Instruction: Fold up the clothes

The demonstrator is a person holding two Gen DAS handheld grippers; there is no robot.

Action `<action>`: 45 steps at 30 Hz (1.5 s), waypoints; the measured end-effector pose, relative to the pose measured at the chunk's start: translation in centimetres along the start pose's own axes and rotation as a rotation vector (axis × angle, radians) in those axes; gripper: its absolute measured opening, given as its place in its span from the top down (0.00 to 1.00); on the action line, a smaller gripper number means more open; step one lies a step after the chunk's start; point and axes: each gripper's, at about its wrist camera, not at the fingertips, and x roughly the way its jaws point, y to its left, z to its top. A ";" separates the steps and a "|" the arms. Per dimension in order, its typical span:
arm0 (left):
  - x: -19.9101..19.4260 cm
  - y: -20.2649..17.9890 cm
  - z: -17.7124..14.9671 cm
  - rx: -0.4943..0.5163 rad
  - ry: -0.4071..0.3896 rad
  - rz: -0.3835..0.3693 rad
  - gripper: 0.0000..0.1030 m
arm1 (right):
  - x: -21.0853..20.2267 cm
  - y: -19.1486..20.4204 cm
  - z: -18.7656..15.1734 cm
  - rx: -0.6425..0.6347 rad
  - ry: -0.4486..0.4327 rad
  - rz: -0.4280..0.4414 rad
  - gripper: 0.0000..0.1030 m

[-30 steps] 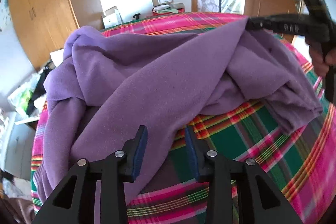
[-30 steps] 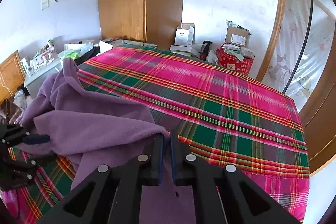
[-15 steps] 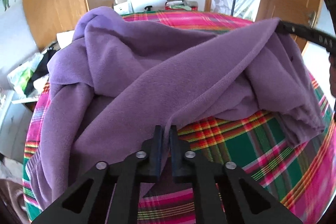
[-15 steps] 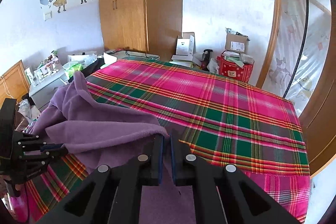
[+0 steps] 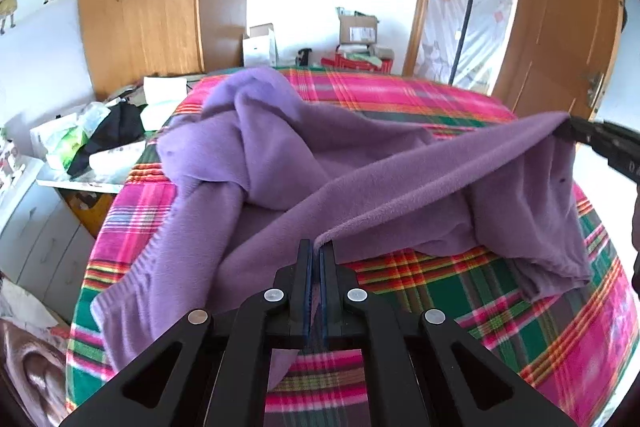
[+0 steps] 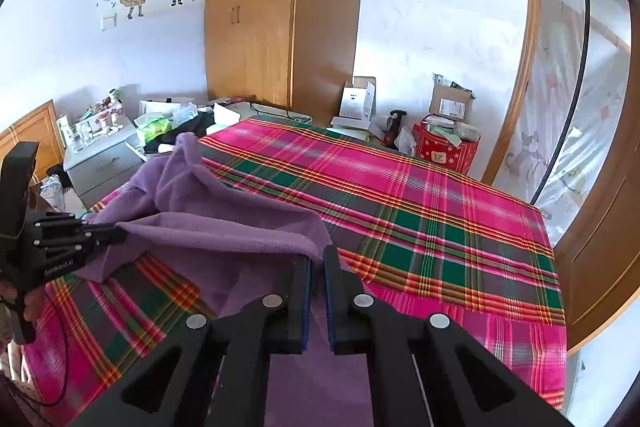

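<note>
Two grippers, one garment: I have the left gripper (image 5: 316,251) clenched on the near hem of the purple fleece (image 5: 360,163), and the right gripper (image 6: 317,259) clenched on another stretch of that hem, so the edge runs taut between them above the bed (image 6: 420,211).

From my left camera the right gripper (image 5: 576,133) enters at 3 o'clock, pinching the cloth's raised corner; the rest of the fleece lies bunched on the bed from 9 to 12 o'clock, one fold drooping at 4 o'clock. Only this view shows how much cloth is still heaped.

From my right camera the left gripper (image 6: 116,233) sits at 9 o'clock with a hand (image 6: 24,303) below it, and only here do I see the bare plaid stretch of bed from 12 to 4 o'clock, open room for laying the fleece out.

Count: one fleece, one bed, two grippers, one wardrobe (image 6: 280,11), one nightstand (image 6: 104,155) with clutter at 10 o'clock, a red tin (image 6: 444,151) among boxes at the bed's far edge. The bed's right edge runs close to a wooden door (image 6: 592,259) at 3 o'clock.
</note>
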 end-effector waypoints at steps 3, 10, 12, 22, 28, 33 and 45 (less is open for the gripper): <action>-1.6 0.4 -0.4 0.000 -0.022 -0.009 0.97 | -1.5 0.9 -0.7 -0.009 -0.007 0.004 0.94; -4.3 1.1 -1.5 0.006 -0.045 0.003 0.97 | -4.2 3.8 -2.8 -0.036 -0.004 0.025 0.94; -4.7 1.6 -2.0 0.001 -0.041 0.006 0.97 | -4.7 4.5 -3.6 -0.035 0.003 0.035 0.94; -5.7 2.3 -4.6 -0.002 -0.018 -0.022 0.97 | -6.7 6.7 -7.3 -0.001 0.038 0.059 0.94; -6.1 2.4 -6.2 0.011 0.009 -0.038 0.97 | -6.6 6.9 -9.8 0.035 0.084 0.073 0.94; -6.3 2.4 -7.1 0.011 0.012 -0.030 0.97 | -6.6 7.1 -12.0 0.074 0.118 0.085 0.94; -5.9 0.7 -8.3 0.031 0.041 -0.070 0.97 | -5.8 8.1 -15.2 0.151 0.174 0.142 0.95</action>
